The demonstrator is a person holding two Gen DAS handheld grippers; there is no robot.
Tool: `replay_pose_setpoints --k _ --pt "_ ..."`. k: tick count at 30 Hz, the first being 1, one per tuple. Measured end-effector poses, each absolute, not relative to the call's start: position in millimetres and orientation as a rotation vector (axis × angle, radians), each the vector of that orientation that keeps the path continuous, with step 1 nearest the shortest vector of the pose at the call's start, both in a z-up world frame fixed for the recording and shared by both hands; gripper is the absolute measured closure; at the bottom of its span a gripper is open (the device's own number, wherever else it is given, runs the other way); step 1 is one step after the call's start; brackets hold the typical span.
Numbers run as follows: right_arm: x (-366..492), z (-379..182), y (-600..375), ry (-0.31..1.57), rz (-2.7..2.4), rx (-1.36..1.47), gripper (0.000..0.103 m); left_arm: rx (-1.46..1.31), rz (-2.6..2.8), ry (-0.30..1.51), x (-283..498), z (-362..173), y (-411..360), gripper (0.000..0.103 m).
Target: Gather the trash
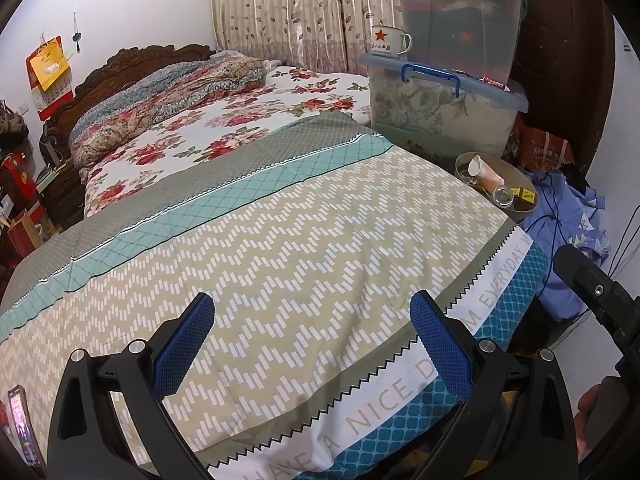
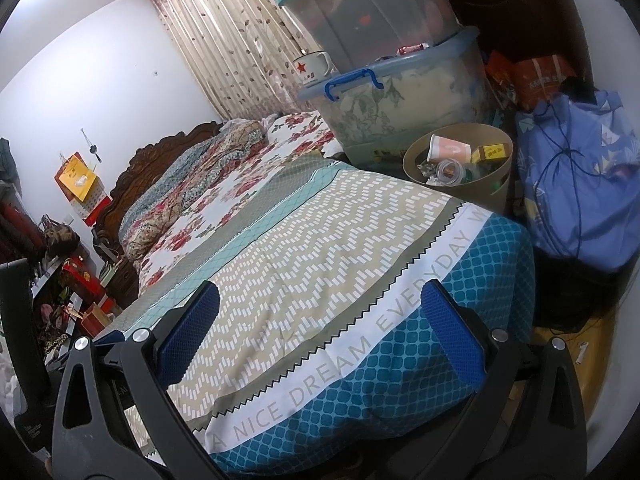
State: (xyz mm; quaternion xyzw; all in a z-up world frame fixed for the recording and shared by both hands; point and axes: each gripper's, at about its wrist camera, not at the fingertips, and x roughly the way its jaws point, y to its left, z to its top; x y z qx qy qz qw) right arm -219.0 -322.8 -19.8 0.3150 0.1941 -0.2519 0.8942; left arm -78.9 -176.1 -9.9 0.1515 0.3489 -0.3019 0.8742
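Right wrist: bin (image 2: 460, 184) just beside bed corner (image 2: 500, 232), fingers (image 2: 192, 328) spread.

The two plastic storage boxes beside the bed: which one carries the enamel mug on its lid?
The lower box, with the blue lid and blue handle, carries the mug. The upper box has a teal lid and stands on the lower one.

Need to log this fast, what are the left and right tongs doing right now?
Left tongs: open, holding nothing, above the bedspread.
Right tongs: open, holding nothing.
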Motion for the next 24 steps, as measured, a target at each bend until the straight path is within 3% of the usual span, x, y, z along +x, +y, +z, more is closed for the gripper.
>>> replay_pose_setpoints --k 24 --pt "-219 -19 -323 0.4 -0.523 0.655 0.003 0.34 -0.669 0.671 -92 -5 -179 0.009"
